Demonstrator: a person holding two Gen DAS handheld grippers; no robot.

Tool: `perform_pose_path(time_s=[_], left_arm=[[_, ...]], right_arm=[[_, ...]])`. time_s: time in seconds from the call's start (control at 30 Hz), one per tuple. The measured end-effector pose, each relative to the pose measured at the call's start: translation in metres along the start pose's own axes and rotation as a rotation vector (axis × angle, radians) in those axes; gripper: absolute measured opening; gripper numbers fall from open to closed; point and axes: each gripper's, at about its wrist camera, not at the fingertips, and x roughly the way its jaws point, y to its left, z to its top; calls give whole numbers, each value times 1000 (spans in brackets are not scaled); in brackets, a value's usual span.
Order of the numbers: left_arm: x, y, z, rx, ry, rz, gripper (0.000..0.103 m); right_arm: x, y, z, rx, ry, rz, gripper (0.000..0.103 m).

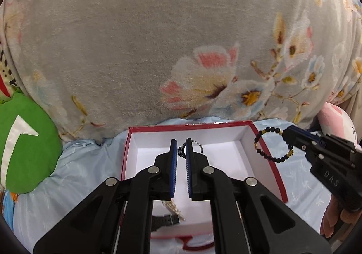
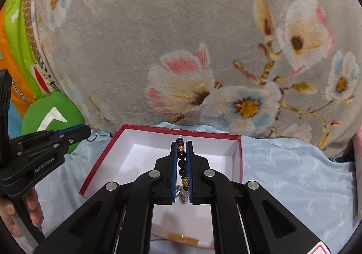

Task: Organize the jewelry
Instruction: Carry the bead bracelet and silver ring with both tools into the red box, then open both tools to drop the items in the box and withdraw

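Note:
A red box with a white inside (image 1: 267, 154) (image 2: 101, 159) lies open on the light blue sheet. My left gripper (image 1: 181, 144) is shut on a silver ring with a dark charm (image 1: 196, 146) and holds it above the box. My right gripper (image 2: 182, 144) is shut on a bracelet of dark and gold beads (image 2: 182, 163), also above the box. In the left wrist view the bracelet (image 1: 264, 147) hangs from the right gripper (image 1: 286, 135) over the box's right wall. A gold chain (image 1: 174, 207) (image 2: 183, 238) and a dark watch (image 1: 167, 221) lie in the box.
A grey floral blanket (image 1: 158, 39) (image 2: 181, 39) rises behind the box. A green plush cushion (image 1: 25, 140) (image 2: 54, 113) sits to the left. A pink pillow (image 1: 337, 118) is at the right. The light blue sheet (image 2: 294, 174) surrounds the box.

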Motion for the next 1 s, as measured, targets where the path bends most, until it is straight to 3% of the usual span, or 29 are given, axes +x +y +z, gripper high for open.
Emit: perform_pose_path(time_s=[0.17,0.23,0.3,0.33,0.4,0.47,0.63,0.77,1.0], left_arm=[[56,3,7,18,63,46,8],[81,8,6,0,109,62,16],[99,13,4,-28,129,118,68],[100,15,2,-40,108,146,72],[99,17,2,-36,72,187,73],[91,21,1,-34,55,177,73],[49,28,-5,-53,8,157,77],[-4,32,-19,-63,-27,131,86],[-87,43,-90,-30,44,124,90]], right_arm=[[63,-4,-2,-7,79,1,8],[82,-5,-6,-11,103,-10,9],[92,-4,-10,-24,102,-30,13],[93,-3,-11,-40,96,-48,17],[87,1,-15,-62,68,-72,32],[74,2,-18,-69,28,-83,44],[36,-3,-26,-52,-18,-72,47],[-8,-7,-41,-12,-28,-28,49],[-81,-3,-100,12,37,29,50]])
